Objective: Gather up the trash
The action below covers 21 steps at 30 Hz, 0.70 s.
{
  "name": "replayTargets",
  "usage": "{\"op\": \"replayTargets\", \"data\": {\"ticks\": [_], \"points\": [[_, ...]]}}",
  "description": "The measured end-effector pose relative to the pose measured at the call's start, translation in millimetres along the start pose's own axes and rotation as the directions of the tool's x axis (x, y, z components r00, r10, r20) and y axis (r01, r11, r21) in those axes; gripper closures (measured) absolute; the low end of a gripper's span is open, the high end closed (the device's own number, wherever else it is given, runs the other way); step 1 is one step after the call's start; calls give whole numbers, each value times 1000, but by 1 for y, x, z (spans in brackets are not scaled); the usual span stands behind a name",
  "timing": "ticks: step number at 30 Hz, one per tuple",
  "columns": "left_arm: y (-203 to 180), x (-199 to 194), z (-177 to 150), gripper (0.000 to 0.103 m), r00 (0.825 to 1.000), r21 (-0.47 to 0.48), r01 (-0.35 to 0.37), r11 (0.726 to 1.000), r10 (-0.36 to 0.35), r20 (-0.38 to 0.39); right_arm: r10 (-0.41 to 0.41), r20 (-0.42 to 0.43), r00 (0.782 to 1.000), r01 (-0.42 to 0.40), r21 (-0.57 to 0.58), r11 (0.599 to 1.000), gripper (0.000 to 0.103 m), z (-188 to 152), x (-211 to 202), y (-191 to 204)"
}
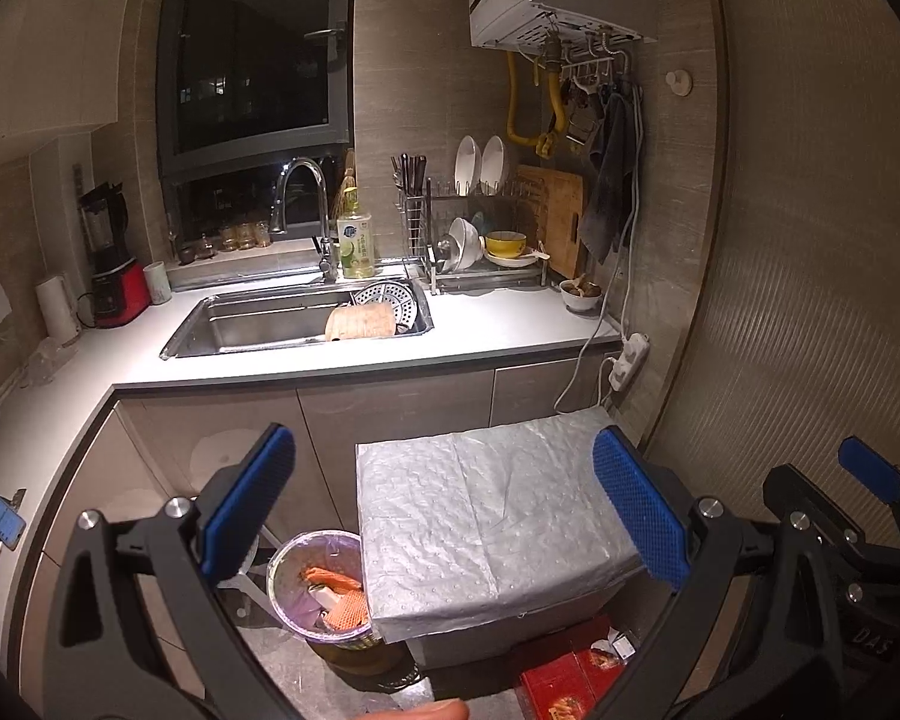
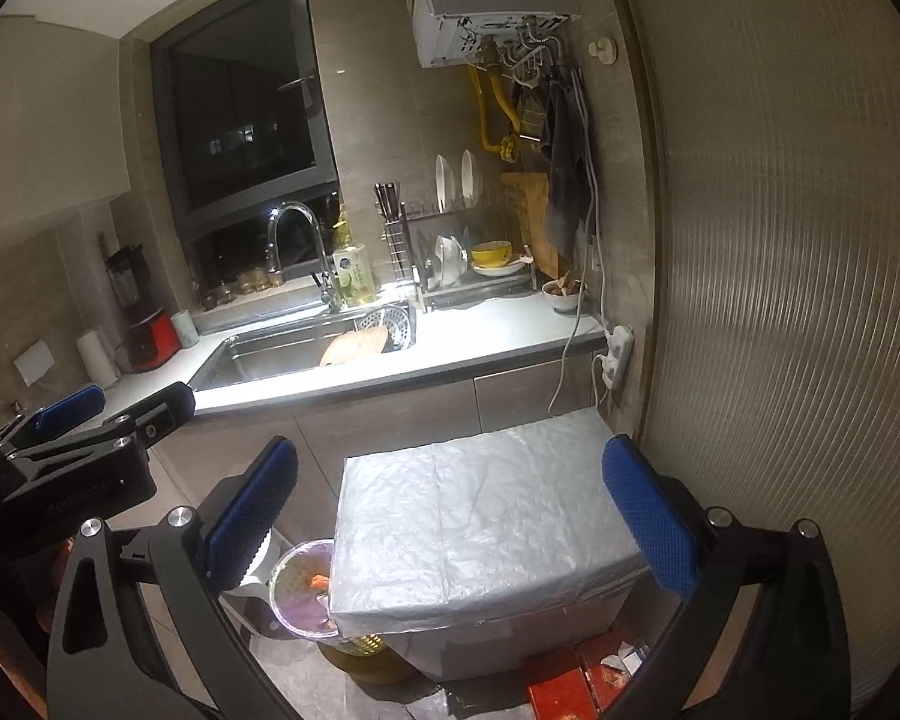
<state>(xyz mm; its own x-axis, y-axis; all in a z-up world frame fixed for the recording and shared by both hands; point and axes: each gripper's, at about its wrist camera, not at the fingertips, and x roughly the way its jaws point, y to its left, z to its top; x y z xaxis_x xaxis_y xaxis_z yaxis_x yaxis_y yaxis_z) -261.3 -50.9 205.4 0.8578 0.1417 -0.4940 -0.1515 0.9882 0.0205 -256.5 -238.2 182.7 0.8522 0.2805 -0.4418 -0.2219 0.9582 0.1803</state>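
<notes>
A round trash bin (image 1: 321, 591) with a purple liner stands on the floor, holding orange wrappers and scraps. It also shows in the right wrist view (image 2: 303, 591), partly hidden behind a silver foil-covered box (image 1: 486, 516). My left gripper (image 1: 444, 510) is open and empty, held above the box and bin. My right gripper (image 2: 450, 510) is open and empty over the same box (image 2: 480, 516). The right gripper also shows at the right edge of the left wrist view (image 1: 858, 510). The left gripper shows at the left of the right wrist view (image 2: 90, 438).
Red cartons (image 1: 570, 678) lie on the floor by the box. Behind is a white counter (image 1: 330, 360) with a sink (image 1: 294, 324), a dish rack (image 1: 486, 240), a bowl (image 1: 579, 294) and a blender (image 1: 111, 264). A ribbed sliding door (image 1: 810, 240) is at the right.
</notes>
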Motion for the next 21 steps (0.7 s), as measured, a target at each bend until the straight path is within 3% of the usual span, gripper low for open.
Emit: {"op": "replayTargets", "data": {"ticks": [21], "points": [[-6,-9,-10,8,1000,20,2,1000,-2,-15,12,1,1000,-12,-21,1000,2,-5,-9,11]]}}
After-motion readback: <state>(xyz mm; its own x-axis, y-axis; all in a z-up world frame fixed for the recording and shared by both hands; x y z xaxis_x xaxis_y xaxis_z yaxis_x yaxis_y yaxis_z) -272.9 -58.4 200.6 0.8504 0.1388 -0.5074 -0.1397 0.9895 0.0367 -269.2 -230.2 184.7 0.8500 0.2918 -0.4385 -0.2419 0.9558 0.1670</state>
